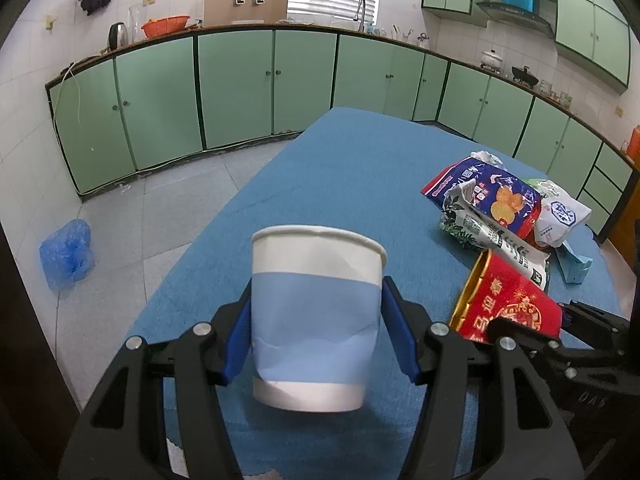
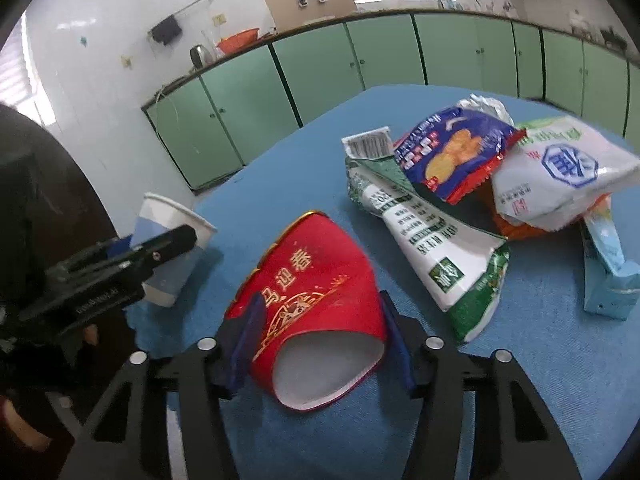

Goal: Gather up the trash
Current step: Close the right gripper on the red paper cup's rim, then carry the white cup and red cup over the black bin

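My left gripper (image 1: 316,328) is shut on a white and blue paper cup (image 1: 316,316), held upright above the blue table (image 1: 340,168); the cup also shows in the right wrist view (image 2: 168,248). My right gripper (image 2: 320,336) is shut on a red paper cup (image 2: 316,296) with gold print, tilted with its mouth pointing away; it also shows in the left wrist view (image 1: 504,304). A pile of wrappers lies at the right: a green and white bag (image 2: 432,240), a blue and red snack bag (image 2: 452,152), a white bag (image 2: 560,172).
A light blue carton (image 2: 608,276) lies at the table's right edge. Green cabinets (image 1: 236,84) line the far walls. A blue plastic bag (image 1: 66,254) lies on the tiled floor at the left.
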The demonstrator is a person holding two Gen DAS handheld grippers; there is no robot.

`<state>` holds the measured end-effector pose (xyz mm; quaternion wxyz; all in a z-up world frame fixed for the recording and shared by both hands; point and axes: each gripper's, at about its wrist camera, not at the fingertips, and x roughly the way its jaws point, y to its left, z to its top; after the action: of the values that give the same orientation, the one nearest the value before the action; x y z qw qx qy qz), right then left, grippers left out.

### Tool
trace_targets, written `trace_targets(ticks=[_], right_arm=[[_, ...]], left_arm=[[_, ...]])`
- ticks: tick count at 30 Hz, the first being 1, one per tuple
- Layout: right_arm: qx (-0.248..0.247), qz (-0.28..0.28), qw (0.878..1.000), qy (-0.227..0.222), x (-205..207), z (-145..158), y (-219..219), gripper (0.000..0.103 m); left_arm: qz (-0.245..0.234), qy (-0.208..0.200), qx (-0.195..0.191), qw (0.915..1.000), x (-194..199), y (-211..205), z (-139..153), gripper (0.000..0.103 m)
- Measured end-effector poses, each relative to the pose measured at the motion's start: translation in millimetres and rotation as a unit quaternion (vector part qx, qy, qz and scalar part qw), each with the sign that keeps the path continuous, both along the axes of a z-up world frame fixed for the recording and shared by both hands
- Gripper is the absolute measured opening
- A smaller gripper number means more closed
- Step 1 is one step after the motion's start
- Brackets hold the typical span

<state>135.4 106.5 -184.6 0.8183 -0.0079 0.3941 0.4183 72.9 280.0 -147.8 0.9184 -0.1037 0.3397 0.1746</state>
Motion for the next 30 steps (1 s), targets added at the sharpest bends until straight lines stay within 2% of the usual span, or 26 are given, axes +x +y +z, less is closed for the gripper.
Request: trace_targets(ticks=[7, 15, 21, 30], right_arm=[[-0.002, -0.010, 0.999, -0.034, -10, 13, -19, 0.049], [-0.011, -0.052, 0.996, -0.075, -13, 33, -46, 0.048], [-0.006, -0.098, 0.993, -0.073, -4, 37, -83, 0.048], [-0.001, -0.158, 0.983, -0.095, 0, 58, -134, 0.048]], left_arm=[[-0.005, -0.001, -0.001, 1.0000, 2, -5, 1, 0.057], [-0.025, -0.013, 0.000, 0.9996, 9, -20, 9, 0.057], [-0.044, -0.016, -0.004, 0.9989, 15, -36, 11, 0.057], [-0.098, -0.038, -0.005, 0.9944, 34, -81, 28, 0.057]])
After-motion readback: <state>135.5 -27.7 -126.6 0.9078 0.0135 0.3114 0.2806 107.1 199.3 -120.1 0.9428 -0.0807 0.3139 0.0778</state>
